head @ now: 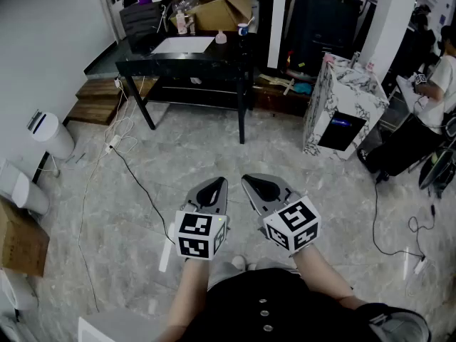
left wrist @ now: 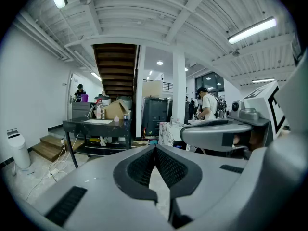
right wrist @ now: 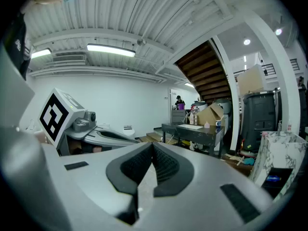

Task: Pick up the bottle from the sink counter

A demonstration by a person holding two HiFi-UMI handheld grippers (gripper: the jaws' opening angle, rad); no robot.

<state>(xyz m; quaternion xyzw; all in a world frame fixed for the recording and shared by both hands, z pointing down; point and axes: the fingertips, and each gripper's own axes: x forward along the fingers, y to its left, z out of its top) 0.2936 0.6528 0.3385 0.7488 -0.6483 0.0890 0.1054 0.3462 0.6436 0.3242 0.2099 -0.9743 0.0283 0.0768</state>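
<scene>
The left gripper [head: 217, 184] and right gripper [head: 251, 182] are being held side by side, near level, above the floor, fingers pressed together on nothing. No sink counter is seen. A small bottle [head: 221, 37] is standing near the black table's [head: 139, 65] right edge, well apart. It is judged light, rigid and slippery, best gripped round the body.
</scene>
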